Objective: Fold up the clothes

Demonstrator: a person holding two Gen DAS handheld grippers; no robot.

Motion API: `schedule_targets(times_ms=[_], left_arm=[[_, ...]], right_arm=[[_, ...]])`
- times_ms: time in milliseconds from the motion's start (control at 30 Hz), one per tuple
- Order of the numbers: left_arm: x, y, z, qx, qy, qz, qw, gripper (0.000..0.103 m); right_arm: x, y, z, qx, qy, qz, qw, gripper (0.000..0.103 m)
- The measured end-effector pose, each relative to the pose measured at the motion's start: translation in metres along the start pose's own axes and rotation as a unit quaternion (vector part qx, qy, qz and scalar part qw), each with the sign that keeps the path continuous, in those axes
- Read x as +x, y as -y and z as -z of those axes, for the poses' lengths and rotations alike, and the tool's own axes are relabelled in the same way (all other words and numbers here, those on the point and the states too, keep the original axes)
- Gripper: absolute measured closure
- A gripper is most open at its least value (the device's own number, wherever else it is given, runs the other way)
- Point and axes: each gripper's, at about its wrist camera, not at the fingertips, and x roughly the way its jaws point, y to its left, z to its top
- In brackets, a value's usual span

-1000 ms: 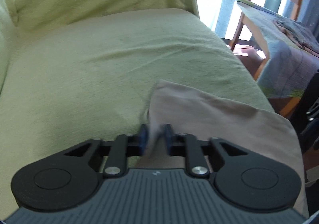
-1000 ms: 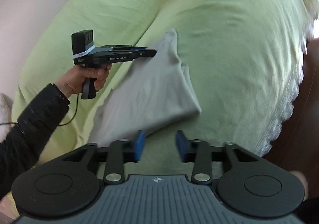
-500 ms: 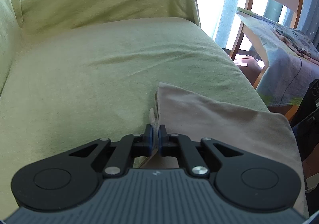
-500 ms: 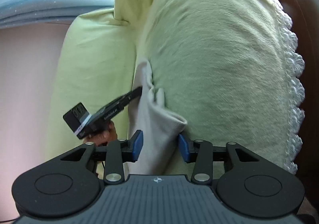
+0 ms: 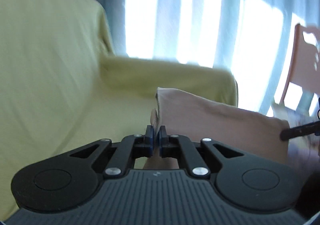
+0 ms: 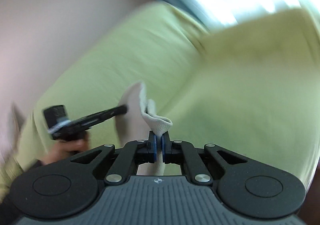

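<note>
A pale beige garment (image 5: 216,117) is held up off the green-covered sofa (image 5: 50,85). My left gripper (image 5: 156,135) is shut on its left corner, cloth sticking up between the blue pads. In the right wrist view my right gripper (image 6: 158,141) is shut on the other corner of the garment (image 6: 136,105), which curls over the pads. The left gripper's body (image 6: 84,120) shows there too, gripped by a hand (image 6: 66,147) and clamped on the far corner. The tip of the right gripper (image 5: 298,131) shows at the garment's right edge in the left wrist view. Both views are motion-blurred.
The sofa's backrest (image 6: 140,49) and armrest (image 5: 170,77) are draped in green cloth. Bright curtained windows (image 5: 200,15) stand behind. A wooden chair (image 5: 302,55) is at the right edge. A pinkish wall (image 6: 50,15) rises behind the sofa.
My right gripper has shut on the garment's corner. Both grippers have lifted, raising the garment off the seat, and both views have tilted up towards the windows.
</note>
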Motion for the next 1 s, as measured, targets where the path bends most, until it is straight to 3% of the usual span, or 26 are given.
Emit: schedule_targets(times_ms=[67, 167, 233, 367, 467, 600, 700, 833, 900, 1000], left_arm=[[-0.045, 0.001, -0.017, -0.014, 0.050, -0.012, 0.9986, 0.100], [-0.108, 0.012, -0.029, -0.027, 0.113, -0.023, 0.9929, 0.100], [-0.141, 0.026, -0.017, -0.033, 0.137, -0.028, 0.9896, 0.100], [-0.195, 0.057, 0.029, -0.044, 0.163, -0.038, 0.9849, 0.100], [-0.220, 0.079, 0.099, -0.054, 0.146, -0.056, 0.9861, 0.100], [-0.237, 0.102, 0.203, -0.085, 0.066, -0.078, 0.9911, 0.100], [-0.241, 0.112, 0.252, -0.107, 0.021, -0.088, 0.9901, 0.100], [-0.236, 0.107, 0.257, -0.121, 0.025, -0.096, 0.9878, 0.100], [-0.225, 0.096, 0.246, -0.116, 0.036, -0.099, 0.9876, 0.100], [-0.197, 0.067, 0.227, -0.130, 0.047, -0.115, 0.9837, 0.100]], right_arm=[[-0.010, -0.040, -0.039, -0.113, 0.027, 0.007, 0.993, 0.098], [-0.034, -0.097, -0.067, -0.242, 0.060, 0.011, 0.968, 0.098], [-0.052, -0.126, -0.061, -0.320, 0.072, 0.017, 0.945, 0.098], [-0.069, -0.147, -0.017, -0.398, 0.051, 0.010, 0.916, 0.097], [-0.067, -0.138, 0.041, -0.408, -0.011, -0.012, 0.913, 0.098], [-0.071, -0.115, 0.128, -0.402, -0.123, -0.046, 0.906, 0.099], [-0.070, -0.107, 0.162, -0.392, -0.179, -0.067, 0.900, 0.099], [-0.073, -0.103, 0.168, -0.406, -0.195, -0.083, 0.889, 0.099], [-0.055, -0.097, 0.148, -0.397, -0.186, -0.079, 0.895, 0.099], [-0.014, -0.074, 0.112, -0.357, -0.177, -0.068, 0.915, 0.099]])
